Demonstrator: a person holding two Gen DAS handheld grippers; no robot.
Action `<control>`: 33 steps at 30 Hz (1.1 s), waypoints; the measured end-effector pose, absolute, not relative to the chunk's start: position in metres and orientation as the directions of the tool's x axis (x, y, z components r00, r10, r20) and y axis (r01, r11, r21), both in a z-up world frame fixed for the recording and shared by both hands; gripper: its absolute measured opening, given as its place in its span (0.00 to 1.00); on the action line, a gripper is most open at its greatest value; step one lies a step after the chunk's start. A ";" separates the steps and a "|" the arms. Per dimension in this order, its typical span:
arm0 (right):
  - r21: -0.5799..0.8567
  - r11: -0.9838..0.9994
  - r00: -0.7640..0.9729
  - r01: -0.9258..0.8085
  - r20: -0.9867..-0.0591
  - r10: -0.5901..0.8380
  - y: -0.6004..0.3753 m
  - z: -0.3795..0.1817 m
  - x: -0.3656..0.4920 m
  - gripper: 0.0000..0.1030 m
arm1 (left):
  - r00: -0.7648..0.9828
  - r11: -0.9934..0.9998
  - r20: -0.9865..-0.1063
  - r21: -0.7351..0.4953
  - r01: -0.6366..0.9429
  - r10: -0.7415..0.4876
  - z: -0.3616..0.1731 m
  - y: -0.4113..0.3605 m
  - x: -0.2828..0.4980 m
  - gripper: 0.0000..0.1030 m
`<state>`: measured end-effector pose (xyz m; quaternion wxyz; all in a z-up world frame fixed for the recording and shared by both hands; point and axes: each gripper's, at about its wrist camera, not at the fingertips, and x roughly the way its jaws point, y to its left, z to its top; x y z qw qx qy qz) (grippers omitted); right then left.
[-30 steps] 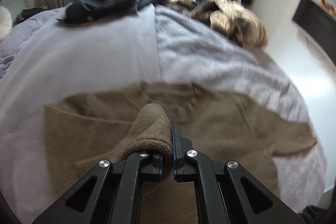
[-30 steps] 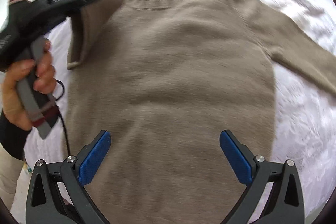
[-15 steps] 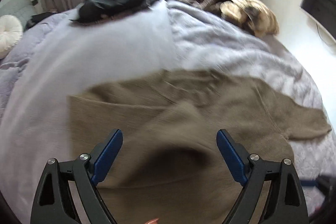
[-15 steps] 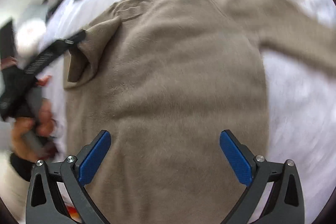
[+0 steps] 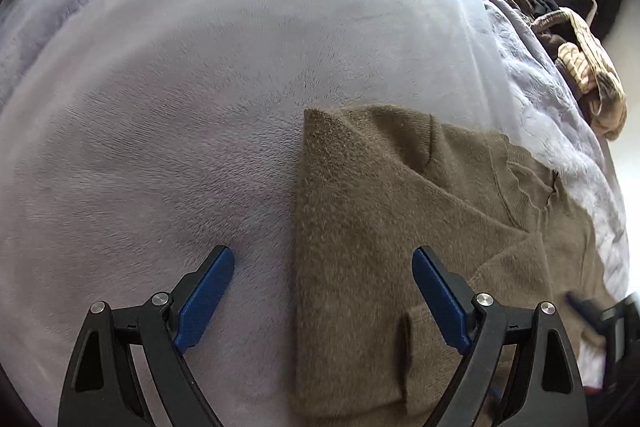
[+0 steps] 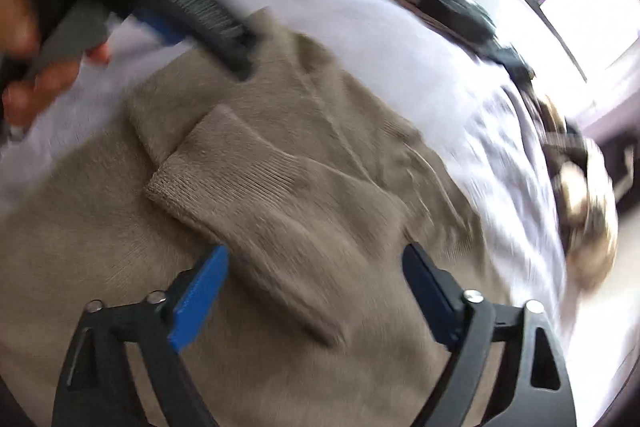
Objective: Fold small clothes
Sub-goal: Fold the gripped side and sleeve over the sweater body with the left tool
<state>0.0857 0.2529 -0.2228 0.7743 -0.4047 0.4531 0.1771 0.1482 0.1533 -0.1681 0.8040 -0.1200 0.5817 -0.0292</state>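
- Both jaws stand spread and empty: left gripper [image 5: 322, 289], right gripper [image 6: 316, 281]
- Sweater [image 5: 372, 227] on bed [image 5: 160, 107]: sleeve [image 6: 256, 195] folded in; body folds seemingly remain

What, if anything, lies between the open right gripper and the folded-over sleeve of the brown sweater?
Nothing visible does. The right gripper is open just above the sleeve, which lies across the brown sweater. The left gripper, also open, is off to the side near the sweater's edge.
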 end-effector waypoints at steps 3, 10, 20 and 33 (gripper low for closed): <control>-0.422 0.591 0.476 -0.687 -0.877 -0.074 0.301 -0.232 0.089 0.18 | 0.320 0.964 -0.928 -0.239 -0.113 -0.193 -0.172 0.159 0.152 0.82; 0.295 0.954 0.479 -0.057 -0.830 0.285 0.257 -0.173 0.111 0.09 | 0.328 0.971 -0.928 -0.219 -0.096 -0.177 -0.170 0.158 0.151 0.76; 0.389 0.918 0.467 0.078 -0.828 0.311 0.341 -0.170 0.086 0.57 | 0.318 0.980 -0.935 -0.188 -0.069 -0.157 -0.172 0.144 0.155 0.76; 0.094 0.977 0.488 -0.190 -0.855 0.177 0.578 -0.155 0.099 0.09 | 0.332 0.982 -0.928 -0.187 -0.028 -0.168 -0.172 0.130 0.157 0.32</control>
